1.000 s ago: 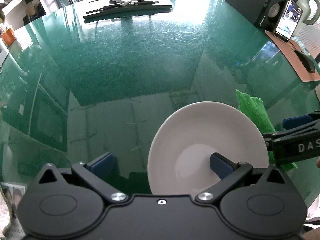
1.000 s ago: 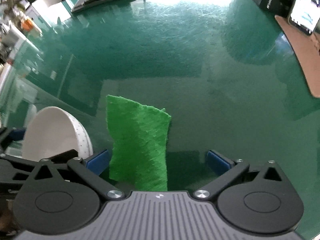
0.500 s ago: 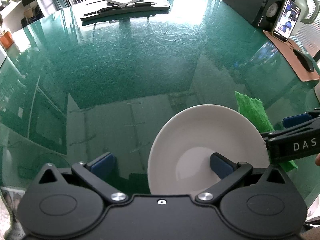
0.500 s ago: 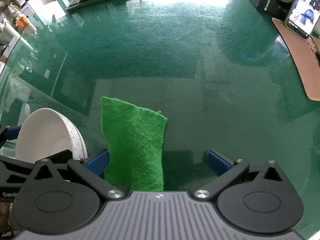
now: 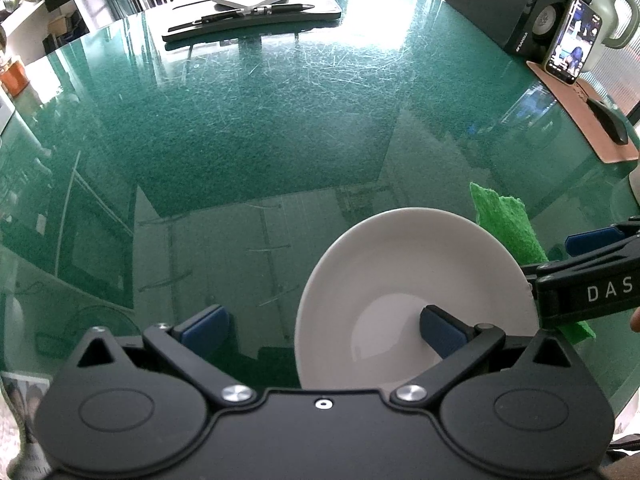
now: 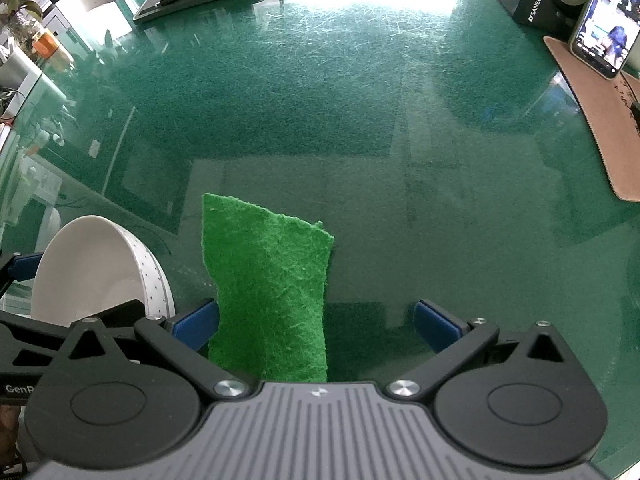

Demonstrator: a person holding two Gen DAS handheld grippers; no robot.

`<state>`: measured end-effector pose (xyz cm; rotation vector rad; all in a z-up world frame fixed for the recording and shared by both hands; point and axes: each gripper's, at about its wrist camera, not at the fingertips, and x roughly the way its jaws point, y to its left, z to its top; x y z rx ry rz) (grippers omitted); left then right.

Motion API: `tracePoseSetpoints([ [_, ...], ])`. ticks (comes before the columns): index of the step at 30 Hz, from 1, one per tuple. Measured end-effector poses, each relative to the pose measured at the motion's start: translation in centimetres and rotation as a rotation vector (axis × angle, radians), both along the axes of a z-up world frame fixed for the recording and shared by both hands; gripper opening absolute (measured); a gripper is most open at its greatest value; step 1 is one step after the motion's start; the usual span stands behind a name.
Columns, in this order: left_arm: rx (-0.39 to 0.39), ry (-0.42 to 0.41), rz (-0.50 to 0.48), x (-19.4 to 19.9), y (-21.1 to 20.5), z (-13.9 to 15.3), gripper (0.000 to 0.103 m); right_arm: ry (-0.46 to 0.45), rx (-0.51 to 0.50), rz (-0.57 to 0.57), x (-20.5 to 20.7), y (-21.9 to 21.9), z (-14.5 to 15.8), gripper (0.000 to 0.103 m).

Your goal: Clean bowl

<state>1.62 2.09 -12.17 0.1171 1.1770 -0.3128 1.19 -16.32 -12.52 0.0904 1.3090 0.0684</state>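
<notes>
Two wrist views. The left tool (image 5: 324,326) stands spread, one pad inside the white bowl (image 5: 400,280) and one outside, straddling its near rim without pinching it. The right tool (image 6: 316,322) is likewise spread, with the green scouring pad (image 6: 268,292) lying between its fingers on the glass surface (image 6: 400,160), just beside the bowl. We judge two hazards: the bowl skidding on slick glass if closure lands off the rim, and the limp pad folding or slipping from a shallow pinch.

I see a plain white bowl (image 5: 400,280), empty and upright on the green glass table (image 5: 260,140), with a flat green scouring pad (image 6: 268,292) lying just beside its right rim.
</notes>
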Motion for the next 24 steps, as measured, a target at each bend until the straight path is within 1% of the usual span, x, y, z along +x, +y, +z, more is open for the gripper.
tracePoseSetpoints([
  [13, 0.0, 0.0, 0.001, -0.05, 0.02, -0.02, 0.103, -0.003, -0.013, -0.001, -0.11, 0.02, -0.06, 0.103],
  [18, 0.0, 0.0, 0.001, -0.03, 0.01, -0.02, 0.103, 0.005, -0.048, 0.005, -0.03, 0.34, -0.13, 0.103],
  [22, 0.0, 0.001, -0.004, 0.02, 0.06, -0.02, 0.103, 0.011, -0.058, 0.013, 0.15, 0.27, -0.16, 0.103],
  [24, 0.001, 0.004, -0.003, 0.07, 0.03, -0.01, 0.103, 0.005, -0.067, 0.034, 0.2, 0.28, -0.21, 0.103],
])
